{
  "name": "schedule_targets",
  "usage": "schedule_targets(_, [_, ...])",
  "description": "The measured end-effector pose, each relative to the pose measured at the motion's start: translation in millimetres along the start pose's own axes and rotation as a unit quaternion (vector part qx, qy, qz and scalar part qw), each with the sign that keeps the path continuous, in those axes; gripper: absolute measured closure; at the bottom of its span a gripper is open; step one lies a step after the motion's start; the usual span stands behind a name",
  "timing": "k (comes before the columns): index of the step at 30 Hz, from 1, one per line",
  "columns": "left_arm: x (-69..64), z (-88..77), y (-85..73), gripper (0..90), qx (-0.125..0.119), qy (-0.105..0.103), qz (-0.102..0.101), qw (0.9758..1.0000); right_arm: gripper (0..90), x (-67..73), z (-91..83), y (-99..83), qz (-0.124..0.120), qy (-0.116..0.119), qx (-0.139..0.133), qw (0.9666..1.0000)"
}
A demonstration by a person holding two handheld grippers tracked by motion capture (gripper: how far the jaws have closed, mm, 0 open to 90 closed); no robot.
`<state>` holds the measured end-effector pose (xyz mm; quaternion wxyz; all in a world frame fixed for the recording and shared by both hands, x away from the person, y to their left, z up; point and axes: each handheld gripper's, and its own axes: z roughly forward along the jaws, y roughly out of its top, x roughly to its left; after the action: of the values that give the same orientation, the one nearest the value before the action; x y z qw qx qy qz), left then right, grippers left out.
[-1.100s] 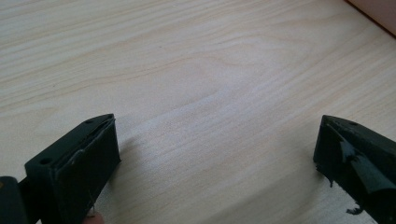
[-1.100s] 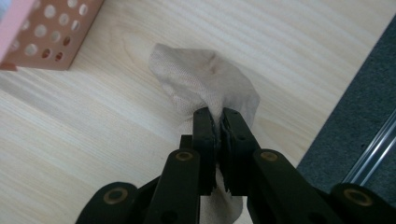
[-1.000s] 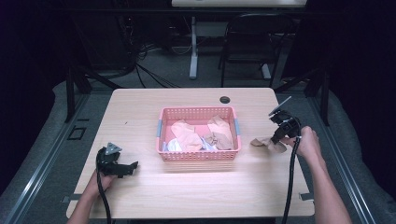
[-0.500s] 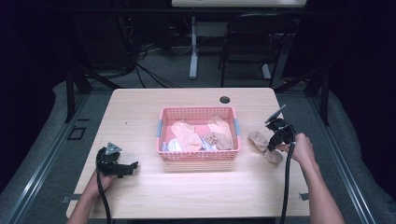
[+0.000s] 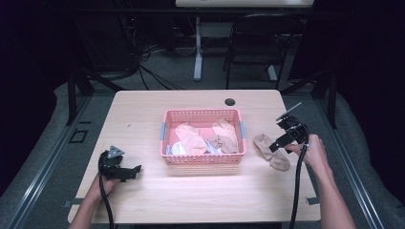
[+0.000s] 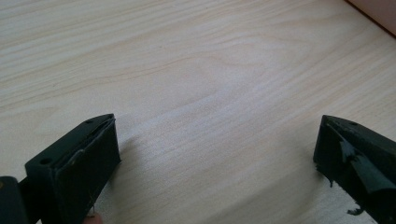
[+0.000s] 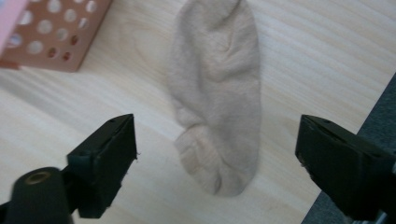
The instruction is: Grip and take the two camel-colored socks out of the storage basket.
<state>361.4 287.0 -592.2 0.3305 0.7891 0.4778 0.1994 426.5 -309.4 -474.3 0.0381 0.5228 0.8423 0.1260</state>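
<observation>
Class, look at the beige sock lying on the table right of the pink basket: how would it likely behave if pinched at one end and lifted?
The beige sock lies flat and creased against the table, so it would probably droop limply. Its thin knit looks light, likely needing little grip. Being soft fabric, it should neither roll nor break, though it may bunch if pushed.

Recording lab or studio bay. One pale wood-grain table (image 5: 143,114) with a cable grommet (image 5: 230,101) at its far edge, ringed by black curtains (image 5: 28,57). Grey carpet floor (image 5: 57,143), loose cables (image 5: 153,78) and an empty black chair (image 5: 253,43) at the far side, beyond the table.
</observation>
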Motion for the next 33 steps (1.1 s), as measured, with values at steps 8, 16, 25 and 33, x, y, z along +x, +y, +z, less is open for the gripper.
schedule_targets(8, [0.0,0.0,0.0,0.0,0.0,0.0,0.0,1.0,0.5,6.7,-17.2,3.8,-0.006,-0.016,-0.004,0.9999])
schedule_targets(16, [0.1,0.1,0.1,0.0,0.0,0.0,0.0,1.0,0.0,4.3,-34.3,12.9,-0.016,-0.022,0.005,0.9996])
schedule_targets(25, [0.1,0.2,0.2,0.0,0.0,-0.001,0.0,1.0,0.0,5.8,-47.7,23.7,-0.016,-0.028,0.006,0.9995])
schedule_targets(33, [0.3,0.2,0.3,0.0,0.001,-0.002,0.001,1.0,0.0,11.7,-61.4,30.7,-0.01,-0.04,-0.002,0.9992])
